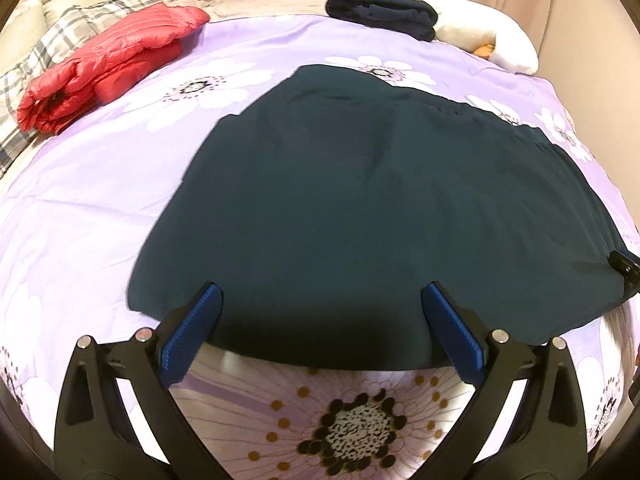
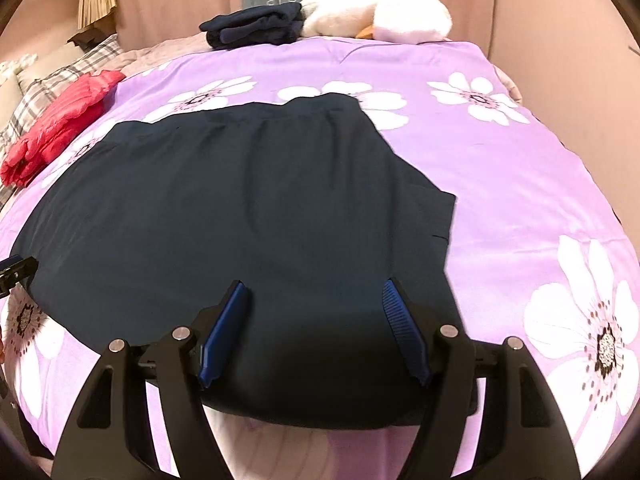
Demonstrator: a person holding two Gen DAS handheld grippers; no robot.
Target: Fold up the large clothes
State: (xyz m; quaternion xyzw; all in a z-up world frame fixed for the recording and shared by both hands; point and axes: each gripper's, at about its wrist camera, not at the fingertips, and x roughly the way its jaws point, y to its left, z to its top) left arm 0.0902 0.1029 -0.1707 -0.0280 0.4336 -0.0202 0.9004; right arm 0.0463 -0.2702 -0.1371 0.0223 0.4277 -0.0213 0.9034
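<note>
A large dark teal garment (image 1: 372, 204) lies spread flat on the purple floral bedspread (image 1: 80, 216); it also fills the middle of the right wrist view (image 2: 248, 220). My left gripper (image 1: 322, 294) is open, its blue pads over the garment's near edge, holding nothing. My right gripper (image 2: 316, 290) is open too, over the near edge further right, empty. The right gripper's tip shows at the far right of the left wrist view (image 1: 626, 266), and the left gripper's tip at the far left of the right wrist view (image 2: 14, 270).
A folded red puffer jacket (image 1: 108, 64) lies at the left by a plaid pillow (image 1: 36, 56). A folded dark navy garment (image 1: 380, 14) and a white plush toy (image 1: 488, 36) sit at the far edge. Curtains hang behind the bed.
</note>
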